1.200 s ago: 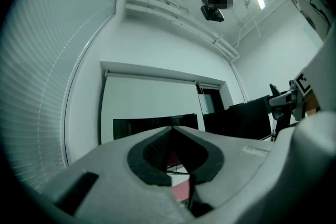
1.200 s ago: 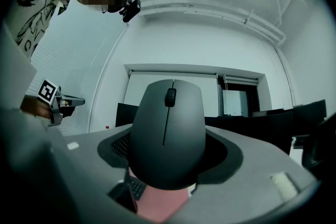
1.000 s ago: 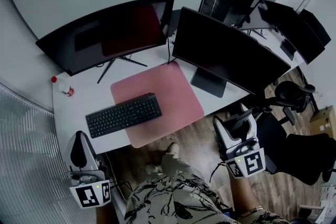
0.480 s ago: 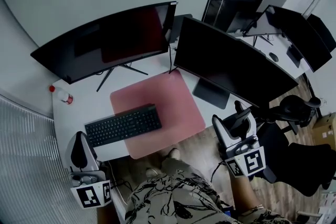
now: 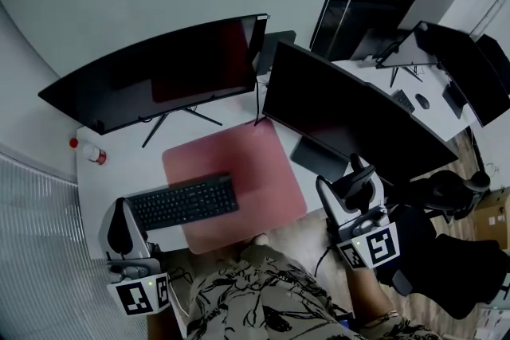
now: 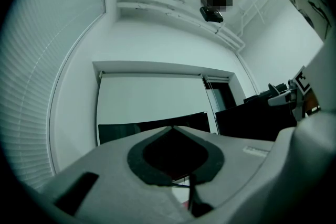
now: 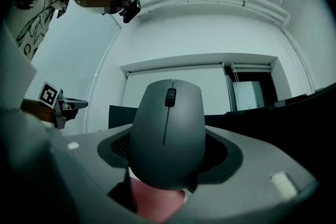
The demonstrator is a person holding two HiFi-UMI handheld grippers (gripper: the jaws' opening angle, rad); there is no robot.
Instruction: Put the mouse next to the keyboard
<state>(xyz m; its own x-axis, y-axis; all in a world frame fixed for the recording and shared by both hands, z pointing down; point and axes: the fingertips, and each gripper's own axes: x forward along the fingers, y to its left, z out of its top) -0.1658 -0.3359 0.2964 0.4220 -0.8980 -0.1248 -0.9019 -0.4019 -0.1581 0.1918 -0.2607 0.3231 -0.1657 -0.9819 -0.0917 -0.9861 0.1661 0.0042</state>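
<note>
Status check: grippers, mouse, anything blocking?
Left gripper shut, empty. Right gripper shut on mouse, short of the desk. Keyboard on pink mat; bare mat to its right, nothing blocking.

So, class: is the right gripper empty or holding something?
Holding. The right gripper is shut on the grey mouse, which sits between its jaws, scroll wheel facing the camera, in the right gripper view.

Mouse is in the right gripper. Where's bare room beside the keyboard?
Set the grey mouse on the bare pink desk mat right of the black keyboard. Left of it, only a narrower strip of white desk; behind, the curved monitor's stand legs crowd it.
</note>
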